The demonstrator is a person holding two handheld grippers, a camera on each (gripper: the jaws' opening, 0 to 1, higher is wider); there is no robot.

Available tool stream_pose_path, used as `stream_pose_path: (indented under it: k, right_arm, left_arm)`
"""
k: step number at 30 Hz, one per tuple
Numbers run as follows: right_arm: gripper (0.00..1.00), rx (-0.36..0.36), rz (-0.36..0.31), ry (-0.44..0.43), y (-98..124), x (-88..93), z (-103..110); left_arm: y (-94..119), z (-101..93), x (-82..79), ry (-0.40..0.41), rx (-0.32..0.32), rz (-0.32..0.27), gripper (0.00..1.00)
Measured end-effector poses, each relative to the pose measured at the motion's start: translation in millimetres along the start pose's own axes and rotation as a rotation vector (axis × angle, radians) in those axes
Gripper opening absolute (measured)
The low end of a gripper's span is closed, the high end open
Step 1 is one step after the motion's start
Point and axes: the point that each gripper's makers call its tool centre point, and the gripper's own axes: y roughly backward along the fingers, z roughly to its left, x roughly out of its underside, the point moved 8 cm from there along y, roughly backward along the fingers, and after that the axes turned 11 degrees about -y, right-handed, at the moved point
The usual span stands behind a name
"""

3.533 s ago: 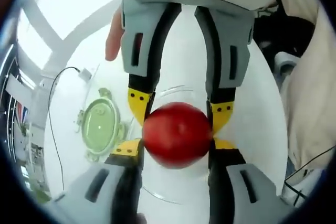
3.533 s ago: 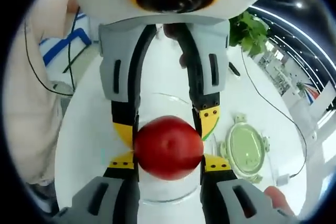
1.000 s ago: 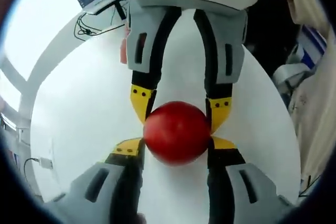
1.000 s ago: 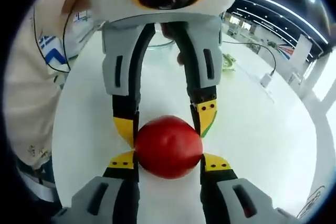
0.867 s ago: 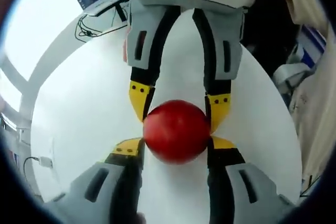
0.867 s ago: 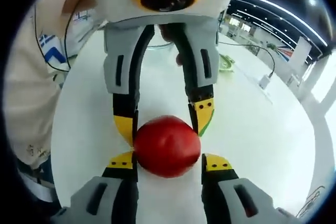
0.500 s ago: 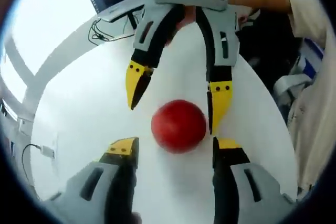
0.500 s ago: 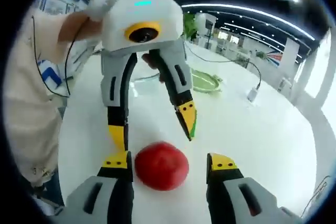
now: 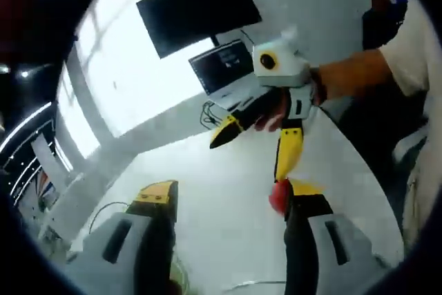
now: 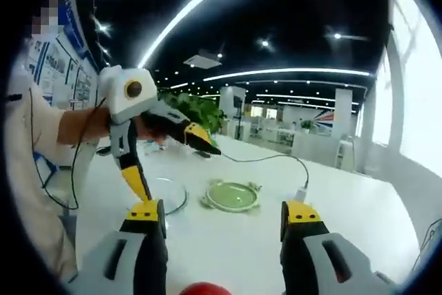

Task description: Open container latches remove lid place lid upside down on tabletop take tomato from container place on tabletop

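The round red tomato (image 9: 278, 197) lies on the white tabletop (image 9: 221, 205), and in the left gripper view it peeps out from behind the inner edge of the left gripper's (image 9: 228, 202) own right-hand jaw; in the right gripper view a sliver of the same tomato (image 10: 205, 288) shows at the very bottom, low between the right gripper's (image 10: 224, 215) jaws; neither gripper has hold of it. Both pairs of grey, yellow-tipped jaws stand wide apart with nothing between them. In the left gripper view the right gripper (image 9: 259, 135) hangs in the air above the table, splayed open, in a person's hand (image 9: 273, 112) (a bare forearm runs off to the right); behind it stand a dark monitor (image 9: 199, 13) and a laptop (image 9: 224, 74). In the right gripper view the left gripper (image 10: 169, 153) is likewise held aloft and open by a hand (image 10: 148, 129). Farther along the table sit the clear round container (image 10: 169, 195) and, just beside it, the pale green round lid (image 10: 231, 195) with its latch tabs, lying flat; a thin cable (image 10: 269, 159) runs past the lid to a small plug.
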Motion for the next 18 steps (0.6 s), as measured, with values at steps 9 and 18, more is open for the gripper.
stream_pose_path:
  k: [9, 18]
  right_arm:
    - [0.61, -0.017, -0.044, 0.017, -5.5, -18.6, 9.6]
    - [0.6, 0.011, -0.152, 0.017, 9.7, -44.1, 21.4]
  left_arm:
    - [77.6, 26.1, 2.3, 0.012, -0.151, -0.029, 0.53]
    - [138.5, 41.5, -7.4, 0.006, -0.281, -0.094, 0.53]
